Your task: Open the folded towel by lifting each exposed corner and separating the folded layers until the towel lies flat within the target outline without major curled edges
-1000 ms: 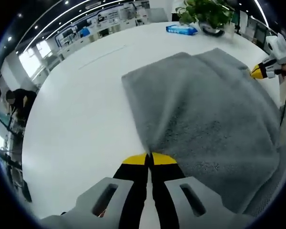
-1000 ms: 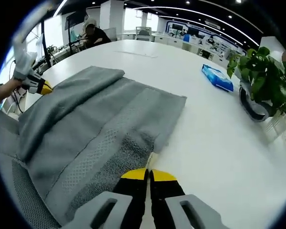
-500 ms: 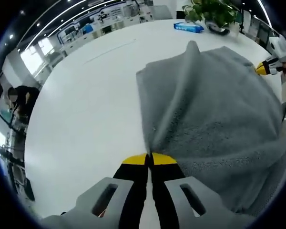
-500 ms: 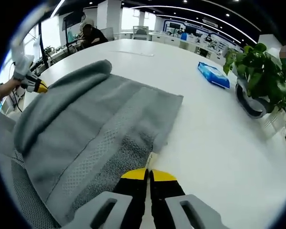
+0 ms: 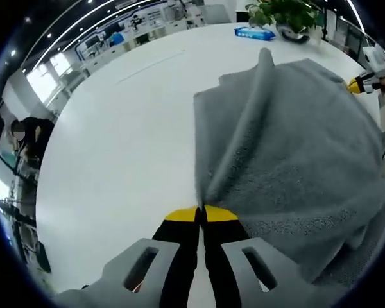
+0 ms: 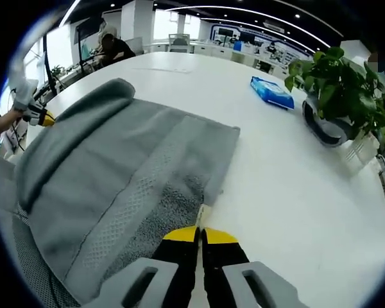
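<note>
A grey towel (image 5: 295, 141) is held up off the white table (image 5: 115, 147) by two corners and sags between them. My left gripper (image 5: 201, 212) is shut on its near left corner; a fold ridge rises from that grip toward the far edge. My right gripper (image 6: 201, 230) is shut on the towel (image 6: 122, 173) at its near right corner. The right gripper (image 5: 362, 82) also appears at the far right of the left gripper view, and the left gripper (image 6: 38, 115) at the far left of the right gripper view, each held by a hand.
A blue packet (image 6: 272, 92) lies on the table (image 6: 295, 192) beyond the towel, beside a potted plant (image 6: 337, 83); the packet (image 5: 255, 32) and plant (image 5: 285, 13) sit at the far edge. A person (image 6: 115, 45) sits at a distant desk.
Both grippers have risen with the towel. Its left side has lifted off the table and bunched into a tall ridge; the far edge has drawn nearer.
</note>
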{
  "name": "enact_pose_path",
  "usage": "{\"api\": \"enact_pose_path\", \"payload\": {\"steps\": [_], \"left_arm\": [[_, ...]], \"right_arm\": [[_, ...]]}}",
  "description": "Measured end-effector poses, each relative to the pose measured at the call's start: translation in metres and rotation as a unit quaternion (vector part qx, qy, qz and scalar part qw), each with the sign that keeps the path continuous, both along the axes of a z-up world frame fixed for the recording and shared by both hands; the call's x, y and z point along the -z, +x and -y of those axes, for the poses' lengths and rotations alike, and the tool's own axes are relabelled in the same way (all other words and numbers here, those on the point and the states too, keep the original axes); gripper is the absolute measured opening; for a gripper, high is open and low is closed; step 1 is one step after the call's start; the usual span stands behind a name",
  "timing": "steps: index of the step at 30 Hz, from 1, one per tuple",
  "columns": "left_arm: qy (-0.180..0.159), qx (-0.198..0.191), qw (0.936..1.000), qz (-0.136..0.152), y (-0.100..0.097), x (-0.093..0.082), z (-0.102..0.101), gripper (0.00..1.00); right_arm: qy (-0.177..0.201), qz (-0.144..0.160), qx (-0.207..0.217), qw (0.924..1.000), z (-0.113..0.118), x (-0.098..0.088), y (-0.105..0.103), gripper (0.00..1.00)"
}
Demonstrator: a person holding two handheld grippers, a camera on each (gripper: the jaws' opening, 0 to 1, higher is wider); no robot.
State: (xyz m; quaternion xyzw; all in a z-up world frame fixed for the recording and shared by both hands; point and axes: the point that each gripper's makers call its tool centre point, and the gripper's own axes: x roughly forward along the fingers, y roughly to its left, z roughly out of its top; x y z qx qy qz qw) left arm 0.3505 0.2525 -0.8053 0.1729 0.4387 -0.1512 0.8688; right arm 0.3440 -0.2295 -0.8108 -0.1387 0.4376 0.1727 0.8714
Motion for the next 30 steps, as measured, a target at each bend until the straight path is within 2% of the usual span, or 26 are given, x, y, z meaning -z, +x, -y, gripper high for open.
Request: {"api": "enact_pose_path", "payload": {"steps": [7,30], "left_arm": [[-0.010,-0.001,0.9999,-0.003,0.000,0.000,-0.006,0.01],[-0.002,-0.012,0.9999,-0.004,0.000,0.000,-0.024,0.01]], "right_arm": [[0.002,0.002,0.007,1.0000,0.005,0.000,0.000,0.00],[0.003,0.004,0.038,0.9993,0.030,-0.001,-0.001,0.00]]}}
